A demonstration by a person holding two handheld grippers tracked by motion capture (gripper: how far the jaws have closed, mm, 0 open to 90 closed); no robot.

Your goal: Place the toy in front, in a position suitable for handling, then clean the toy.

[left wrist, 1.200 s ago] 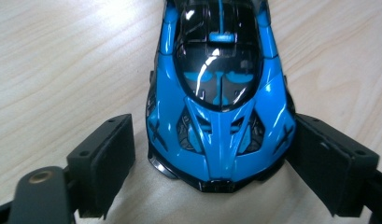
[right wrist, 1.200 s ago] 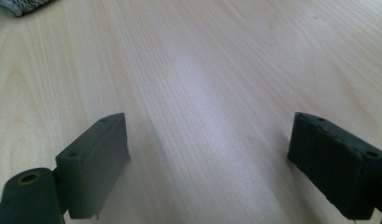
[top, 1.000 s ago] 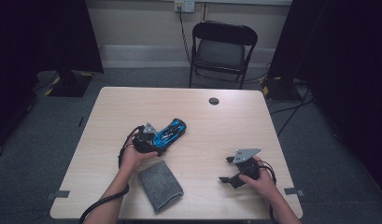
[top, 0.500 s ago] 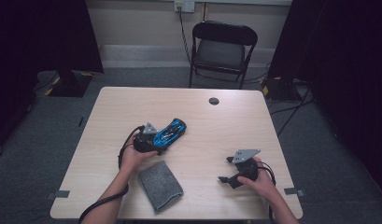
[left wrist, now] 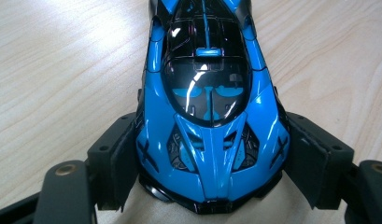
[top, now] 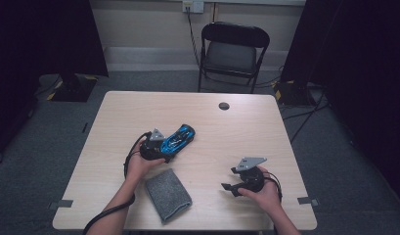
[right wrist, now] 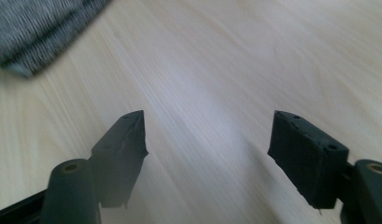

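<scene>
blue toy car clamped in the left gripper on the table

the blue toy car (top: 177,138) sits on the wooden table (top: 266,132), a little left of the table's middle, its long body angled toward the far right. in the left gripper view the car (left wrist: 209,116) runs straight away from the camera, glossy blue with a dark canopy, and the 2 black pads (left wrist: 125,163) press against its 2 flanks at the near end. the left gripper (top: 156,147) is closed on the car, its jaws having just drawn in onto it, with the person's left hand (top: 141,164) behind it.

just nearer the table's front edge than the car lies a folded grey cloth (top: 168,194), close to the left hand and apart from the car. a corner of it shows at the top left of the right gripper view (right wrist: 39,28).

the right gripper (top: 232,187) is on the right part of the table, well apart from the car, held in the right hand (top: 263,193). its jaws stand apart with nothing but bare wood between them, though they have just been narrowing.

a small dark round disc (top: 224,105) lies near the table's far edge. beyond the table stands a black folding chair (top: 232,51).
</scene>
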